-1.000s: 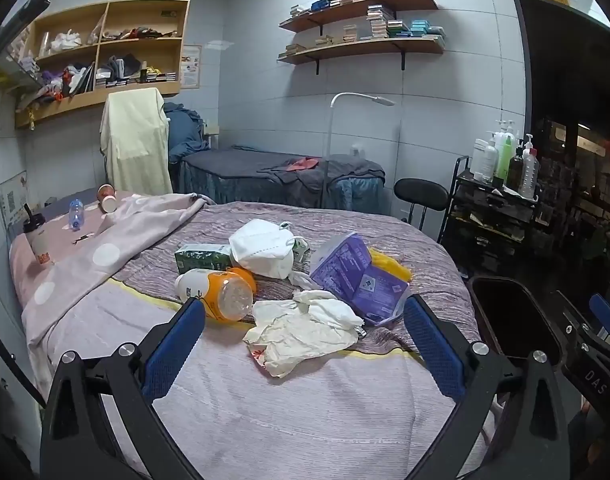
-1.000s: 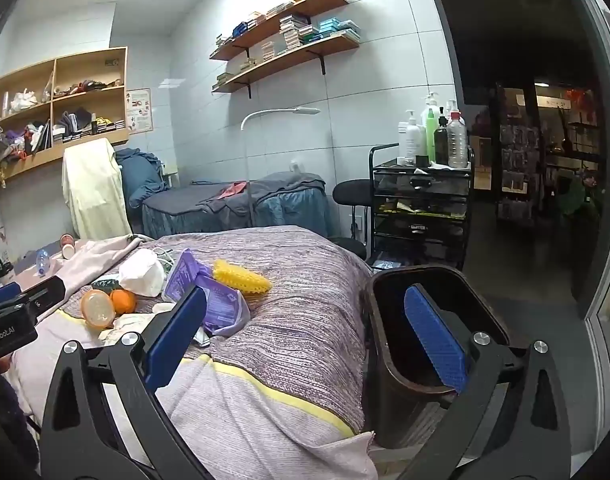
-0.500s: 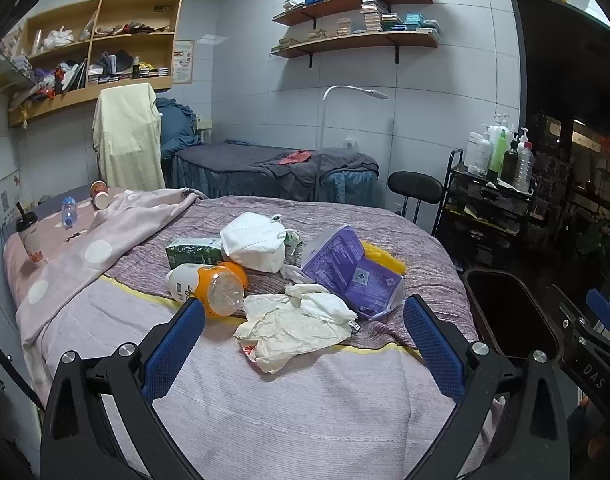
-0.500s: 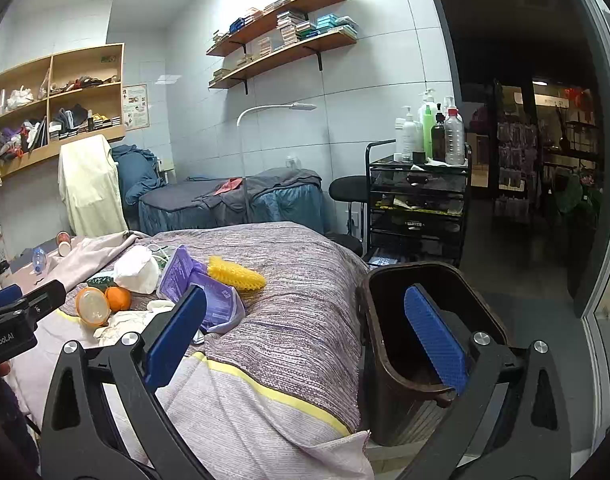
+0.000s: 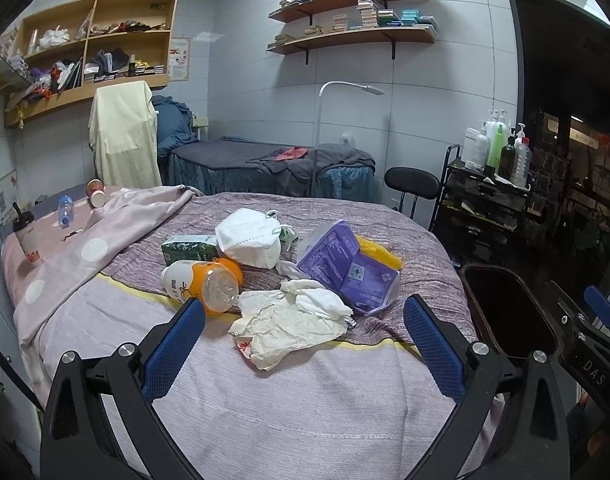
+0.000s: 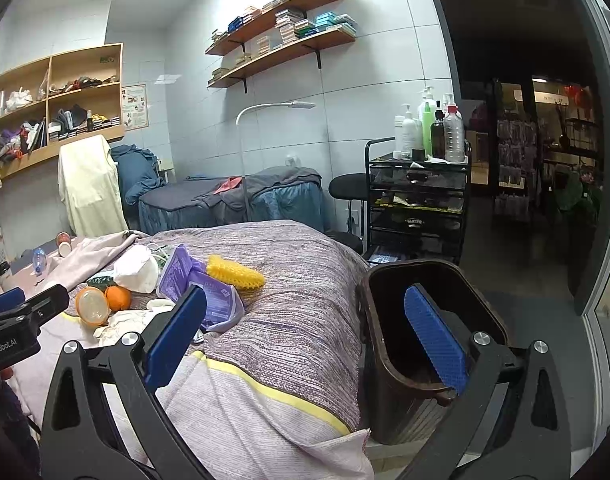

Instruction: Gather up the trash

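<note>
Two grippers are hanging wide apart and gripping nothing as I am looking over the bed (image 5: 289,412). My left gripper (image 5: 304,334) is hovering above the bedspread, its blue pads framing the crumpled tissue (image 5: 291,322), which is lying nearest to me. Just behind the tissue, an orange-capped bottle (image 5: 201,282) is lying on its side, a white mask (image 5: 250,237) is resting beside a green carton (image 5: 189,247), and a purple packet (image 5: 347,268) is partly covering a yellow sponge (image 5: 379,250). My right gripper (image 6: 305,334) is hovering by the bed's edge, one finger over the open brown bin (image 6: 389,320) that is standing beside the bed.
</note>
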`<state>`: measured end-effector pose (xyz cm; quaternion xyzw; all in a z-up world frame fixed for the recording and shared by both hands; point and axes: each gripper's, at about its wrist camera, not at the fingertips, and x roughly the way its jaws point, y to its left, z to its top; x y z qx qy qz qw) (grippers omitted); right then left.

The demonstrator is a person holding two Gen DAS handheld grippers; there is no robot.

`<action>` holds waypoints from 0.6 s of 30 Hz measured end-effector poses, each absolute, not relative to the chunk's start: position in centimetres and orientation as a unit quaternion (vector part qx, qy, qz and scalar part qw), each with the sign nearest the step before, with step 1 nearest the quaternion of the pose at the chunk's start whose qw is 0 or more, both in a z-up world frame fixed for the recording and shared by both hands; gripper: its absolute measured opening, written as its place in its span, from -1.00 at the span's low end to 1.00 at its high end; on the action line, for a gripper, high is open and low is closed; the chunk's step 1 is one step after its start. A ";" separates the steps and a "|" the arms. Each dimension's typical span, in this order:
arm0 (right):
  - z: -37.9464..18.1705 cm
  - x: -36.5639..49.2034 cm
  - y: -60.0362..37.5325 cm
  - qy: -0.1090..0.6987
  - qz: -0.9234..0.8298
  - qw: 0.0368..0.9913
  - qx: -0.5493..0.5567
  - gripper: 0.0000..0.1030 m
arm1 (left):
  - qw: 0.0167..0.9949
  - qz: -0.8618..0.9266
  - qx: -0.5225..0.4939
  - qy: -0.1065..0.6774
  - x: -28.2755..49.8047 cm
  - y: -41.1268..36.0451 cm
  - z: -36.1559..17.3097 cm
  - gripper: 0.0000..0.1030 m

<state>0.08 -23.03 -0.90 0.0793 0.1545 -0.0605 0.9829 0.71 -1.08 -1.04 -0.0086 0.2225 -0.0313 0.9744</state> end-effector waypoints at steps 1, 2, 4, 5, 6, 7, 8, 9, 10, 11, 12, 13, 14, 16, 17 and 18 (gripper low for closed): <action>-0.9 0.1 -23.1 0.155 -0.061 0.983 0.080 0.91 | 0.974 -0.031 -0.008 0.222 0.7 -1.1 -1.0 0.89; -0.9 0.1 -23.0 0.155 -0.061 0.983 0.080 0.91 | 0.974 -0.031 -0.008 0.223 0.7 -1.1 -1.1 0.89; -1.0 0.1 -23.0 0.155 -0.061 0.983 0.080 0.91 | 0.974 -0.031 -0.009 0.224 0.7 -1.1 -1.1 0.89; -1.0 0.1 -23.0 0.154 -0.061 0.983 0.080 0.91 | 0.974 -0.031 -0.008 0.226 0.7 -1.1 -1.1 0.89; -0.9 0.1 -23.1 0.154 -0.061 0.983 0.080 0.91 | 0.973 -0.031 -0.007 0.227 0.8 -1.2 -1.1 0.89; -0.9 0.1 -23.1 0.154 -0.061 0.983 0.080 0.91 | 0.973 -0.031 -0.006 0.228 0.9 -1.2 -1.2 0.89; -1.0 0.1 -23.0 0.154 -0.060 0.983 0.080 0.91 | 0.973 -0.031 -0.007 0.229 0.9 -1.2 -1.2 0.89; -1.0 0.1 -23.0 0.154 -0.061 0.983 0.080 0.91 | 0.973 -0.031 -0.007 0.228 0.9 -1.2 -1.2 0.89; -1.0 0.1 -23.0 0.154 -0.061 0.983 0.080 0.91 | 0.973 -0.031 -0.007 0.228 0.9 -1.3 -1.2 0.89; -1.0 0.1 -23.0 0.155 -0.061 0.983 0.081 0.91 | 0.973 -0.031 -0.006 0.227 0.9 -1.3 -1.2 0.89; -1.0 0.2 -23.0 0.155 -0.062 0.983 0.081 0.91 | 0.973 -0.031 -0.006 0.228 0.9 -1.3 -1.3 0.89; -1.1 0.2 -23.0 0.156 -0.062 0.982 0.082 0.91 | 0.973 -0.032 -0.007 0.229 0.9 -1.2 -1.3 0.89; -1.1 0.2 -23.0 0.156 -0.062 0.982 0.082 0.91 | 0.973 -0.032 -0.007 0.229 0.9 -1.2 -1.3 0.89; -1.2 0.3 -23.0 0.157 -0.062 0.982 0.083 0.91 | 0.972 -0.033 -0.006 0.231 0.9 -1.3 -1.3 0.89; -1.2 0.4 -23.0 0.158 -0.062 0.982 0.082 0.91 | 0.972 -0.034 -0.005 0.231 0.9 -1.3 -1.4 0.89; -1.2 0.4 -23.0 0.159 -0.061 0.982 0.083 0.91 | 0.972 -0.034 -0.006 0.232 0.9 -1.3 -1.4 0.89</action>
